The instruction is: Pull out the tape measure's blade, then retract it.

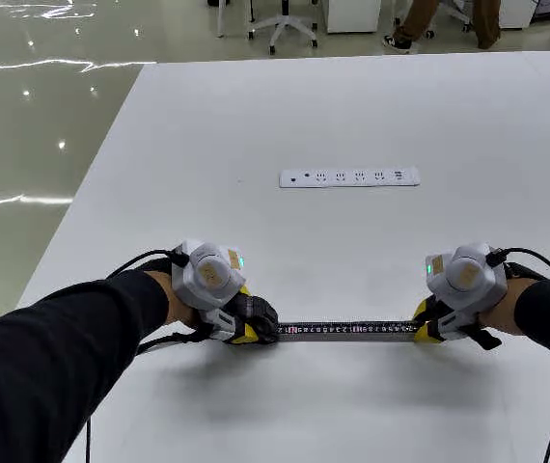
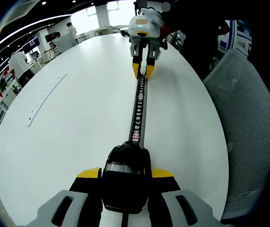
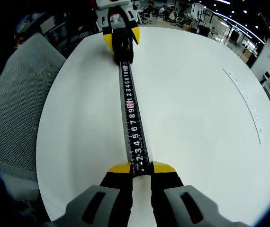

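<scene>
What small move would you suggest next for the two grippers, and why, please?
Probably ease the right gripper back toward the left gripper so the blade retracts under control: the blade already runs drawn out along the table, its tip pinched by the right gripper, the case clamped in the left.

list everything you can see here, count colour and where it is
tape measure case: one, black, on the table's near edge, clamped in the left gripper's jaws
blade: one, black with white numerals, pulled out flat along the table from the case to the right gripper
power strip: one, white, mid-table, beyond the tape and apart from it
table: one, white, under everything
mesh chair: one, grey, beside the table on the person's side
people: a few, white tops, far background
left gripper: one, grey with yellow tips
right gripper: one, grey with yellow tips, shut on the blade's end
sleeves: two, black, bottom corners of the head view
</scene>
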Demonstrator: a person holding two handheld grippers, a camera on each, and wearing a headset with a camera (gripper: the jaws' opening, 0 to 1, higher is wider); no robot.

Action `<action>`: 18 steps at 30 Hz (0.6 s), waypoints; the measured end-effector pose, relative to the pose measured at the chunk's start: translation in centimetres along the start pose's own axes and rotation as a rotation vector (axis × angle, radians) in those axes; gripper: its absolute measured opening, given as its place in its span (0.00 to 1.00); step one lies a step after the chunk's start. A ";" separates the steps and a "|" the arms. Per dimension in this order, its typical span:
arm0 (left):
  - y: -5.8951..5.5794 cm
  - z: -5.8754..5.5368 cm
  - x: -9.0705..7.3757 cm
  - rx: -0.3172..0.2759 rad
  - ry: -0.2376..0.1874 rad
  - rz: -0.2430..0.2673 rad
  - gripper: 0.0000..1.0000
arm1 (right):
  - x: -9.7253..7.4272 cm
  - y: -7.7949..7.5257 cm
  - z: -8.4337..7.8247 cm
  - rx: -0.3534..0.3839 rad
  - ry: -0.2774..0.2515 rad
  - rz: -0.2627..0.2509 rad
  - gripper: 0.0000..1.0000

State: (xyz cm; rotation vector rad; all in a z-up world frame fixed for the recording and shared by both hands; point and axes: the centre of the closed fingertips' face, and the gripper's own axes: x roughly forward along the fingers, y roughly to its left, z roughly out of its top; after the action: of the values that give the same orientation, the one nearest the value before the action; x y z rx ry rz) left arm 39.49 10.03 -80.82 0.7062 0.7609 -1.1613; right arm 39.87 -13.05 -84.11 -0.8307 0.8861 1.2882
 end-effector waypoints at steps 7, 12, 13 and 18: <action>-0.1 0.0 0.0 0.000 -0.001 0.000 0.33 | -0.4 0.0 -0.6 0.005 0.007 -0.004 0.08; -0.1 0.0 0.0 -0.001 -0.001 0.002 0.33 | -0.6 0.0 -1.2 0.008 0.016 -0.006 0.08; -0.1 0.0 0.0 -0.001 -0.001 0.002 0.33 | -0.7 0.0 -1.3 0.008 0.019 -0.006 0.08; -0.1 0.1 0.0 0.001 0.001 0.003 0.33 | -0.9 -0.1 -1.8 0.007 0.027 -0.007 0.08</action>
State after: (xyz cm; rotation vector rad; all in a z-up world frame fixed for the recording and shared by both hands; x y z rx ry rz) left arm 39.43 9.98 -80.79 0.7087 0.7599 -1.1590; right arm 39.77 -15.01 -84.09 -0.8472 0.9081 1.2695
